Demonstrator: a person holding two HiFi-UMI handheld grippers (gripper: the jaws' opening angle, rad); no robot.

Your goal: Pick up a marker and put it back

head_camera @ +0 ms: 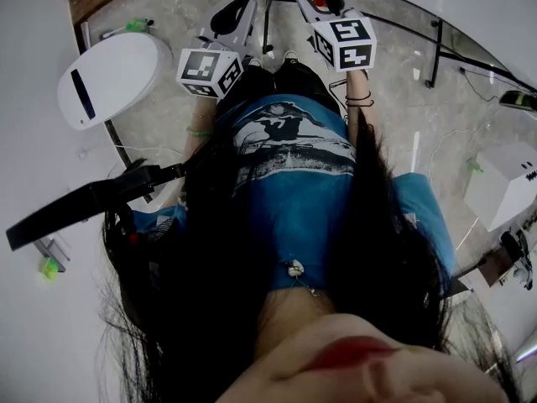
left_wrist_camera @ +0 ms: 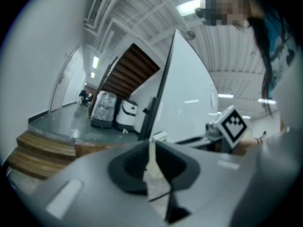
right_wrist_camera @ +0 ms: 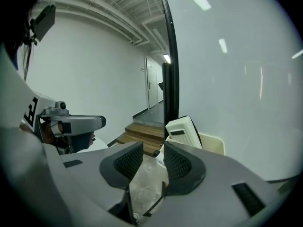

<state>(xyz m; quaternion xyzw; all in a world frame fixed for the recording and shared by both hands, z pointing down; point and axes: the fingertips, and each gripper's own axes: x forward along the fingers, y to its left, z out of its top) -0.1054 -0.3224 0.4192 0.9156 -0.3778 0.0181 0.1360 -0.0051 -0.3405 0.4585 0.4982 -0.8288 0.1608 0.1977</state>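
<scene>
Between the ribbed, dark rubber pads (right_wrist_camera: 127, 161) of my right tongs (right_wrist_camera: 152, 163) only pale, mottled floor (right_wrist_camera: 147, 186) shows. Those jaws stand released, well apart, with nothing in them. Their arms are smooth matt grey plastic, broad and rounded. My left tongs (left_wrist_camera: 150, 151) are clenched, the two dark cupped pads (left_wrist_camera: 128, 167) meeting at a thin slit, and I see nothing gripped there. Each pair carries a white cube (head_camera: 208, 72) printed with black square markers. Ahead of the right tongs rise a glossy white panel (right_wrist_camera: 236, 79) beside a slim black post (right_wrist_camera: 171, 70), a rounded white casing (right_wrist_camera: 183, 130) with a dark slot, and brown wooden steps (right_wrist_camera: 142, 132). Seen from my head, both tongs are held out over the floor in front of my blue printed shirt (head_camera: 294, 170), side by side and a little apart. As for the marker, I cannot tell where it is. A small green-tipped thing (head_camera: 137, 25) lies on the floor to the left of the left tongs, well apart from both pairs, too small to name.
</scene>
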